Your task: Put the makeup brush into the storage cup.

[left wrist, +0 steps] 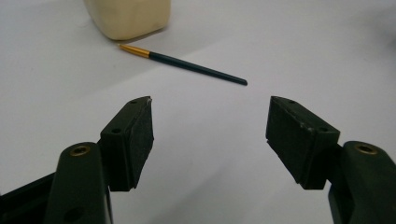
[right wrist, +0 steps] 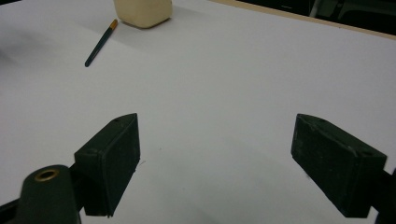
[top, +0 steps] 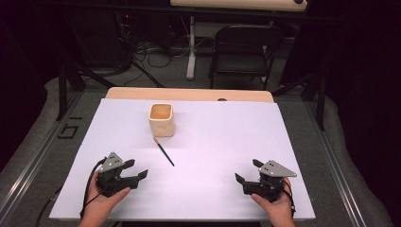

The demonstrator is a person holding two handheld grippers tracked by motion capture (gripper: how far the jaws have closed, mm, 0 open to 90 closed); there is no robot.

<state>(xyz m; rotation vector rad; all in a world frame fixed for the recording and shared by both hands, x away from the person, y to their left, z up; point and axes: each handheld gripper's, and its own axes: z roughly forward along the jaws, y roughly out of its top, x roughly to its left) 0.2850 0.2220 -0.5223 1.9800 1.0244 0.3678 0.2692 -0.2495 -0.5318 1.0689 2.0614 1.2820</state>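
The paintbrush (top: 164, 152) lies just ahead-right of the left hand-held gripper (top: 140, 176), handle end nearest, bristles toward the cream cup (top: 161, 119); the right hand-held gripper (top: 245, 173) sits farther off, both wide open, empty.

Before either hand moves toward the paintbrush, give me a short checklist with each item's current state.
1. Left tongs open and holding nothing: ok.
2. Right tongs open and holding nothing: ok.
3. Paintbrush lying flat on the white sheet, free of both tongs: ok.
4. Brush apart from the cream cup: ok; its gold ferrule end lies close to the cup's base, with a small gap in the left gripper view.
5. Cup upright, opening up: ok.
6. Cup's contents: cannot tell from the rim down.
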